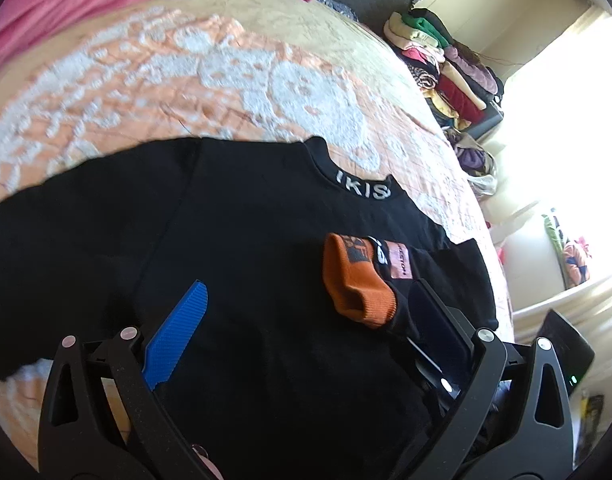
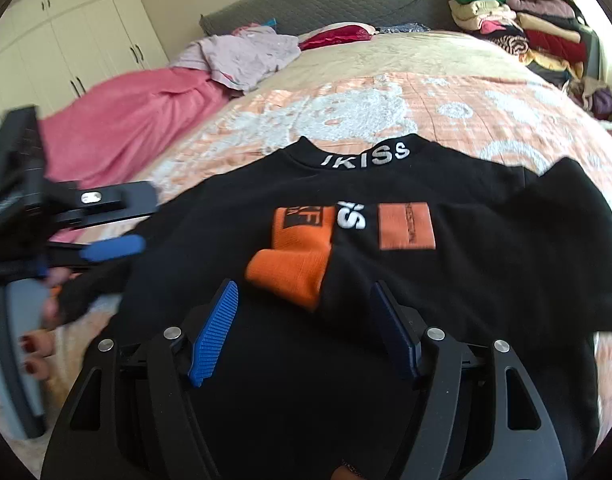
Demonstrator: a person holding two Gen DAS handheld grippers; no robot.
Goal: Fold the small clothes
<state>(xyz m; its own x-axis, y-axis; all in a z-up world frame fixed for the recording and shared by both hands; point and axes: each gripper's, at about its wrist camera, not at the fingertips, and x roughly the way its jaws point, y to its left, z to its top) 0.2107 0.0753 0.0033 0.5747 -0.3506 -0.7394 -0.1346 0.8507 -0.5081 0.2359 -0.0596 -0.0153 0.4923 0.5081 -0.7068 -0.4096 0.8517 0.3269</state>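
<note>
Left wrist view: black finger frames at the bottom edge, left gripper (image 1: 306,312) spread wide, one blue ribbed pad (image 1: 177,332) plain to see on the left, the other finger (image 1: 438,320) dark and turned edge-on on the right. Nothing pinched between them — only the black sweatshirt (image 1: 225,240) lying flat beneath, on the orange-and-white bedspread (image 1: 165,80). White lettering on the collar (image 1: 364,186). Orange cuff (image 1: 360,280) folded in over the chest, close to the right finger; touching or not, cannot tell. Stacked clothes (image 1: 446,68) far off by the window.

Right wrist view: right gripper (image 2: 306,320) also parted wide, blue pads clear of the cloth, hanging over the lower chest. Same sweatshirt spread front-up, sleeve folded across, orange cuff just ahead of the pads. Left gripper at the left edge, a hand (image 2: 37,344) on its handle. Pink blanket (image 2: 125,120) beyond.
</note>
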